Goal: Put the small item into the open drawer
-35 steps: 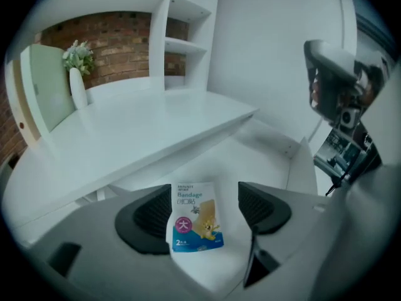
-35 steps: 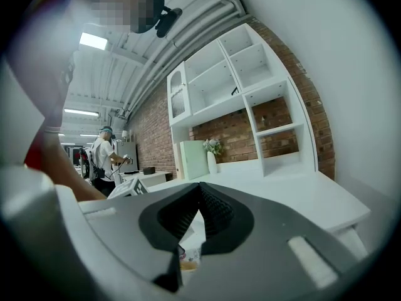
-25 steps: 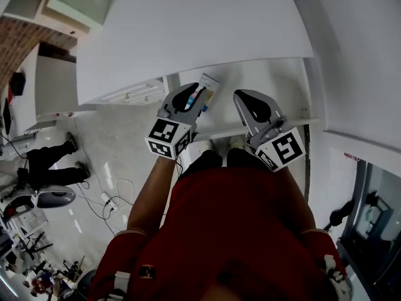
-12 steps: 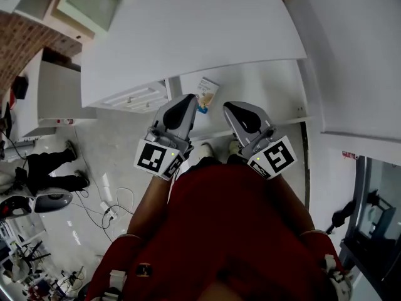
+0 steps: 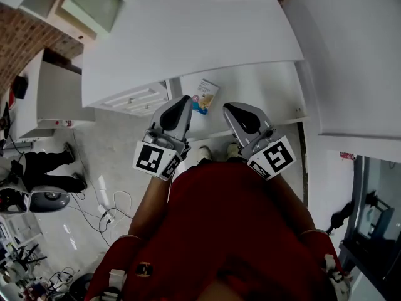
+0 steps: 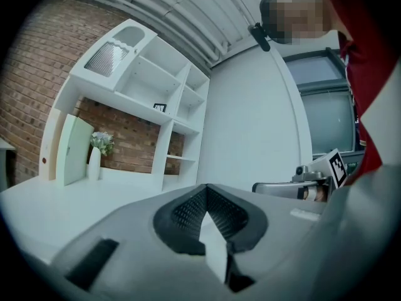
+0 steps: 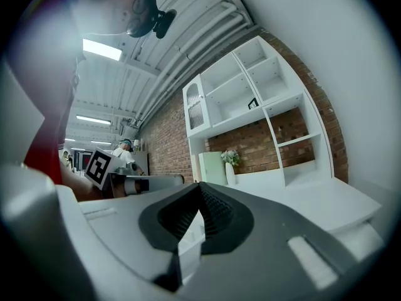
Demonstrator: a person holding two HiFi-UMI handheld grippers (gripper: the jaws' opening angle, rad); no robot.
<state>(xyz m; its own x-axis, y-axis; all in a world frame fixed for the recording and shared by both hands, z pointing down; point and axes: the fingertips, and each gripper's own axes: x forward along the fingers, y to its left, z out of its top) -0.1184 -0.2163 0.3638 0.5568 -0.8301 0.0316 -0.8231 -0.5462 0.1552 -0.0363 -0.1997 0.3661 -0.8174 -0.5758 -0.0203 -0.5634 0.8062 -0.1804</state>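
Head view: small item [image 5: 205, 97] now in drawer [image 5: 266, 96]; left gripper [image 5: 182, 101], right gripper [image 5: 229, 109] fingers together.

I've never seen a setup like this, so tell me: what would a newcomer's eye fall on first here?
Two grey hand-held tools, the left tool and the right tool, sit side by side mid-picture in the head view. Both are closed and empty, and they are held out from the person's red shirt. Just beyond them, a small printed packet lies in the open white drawer.
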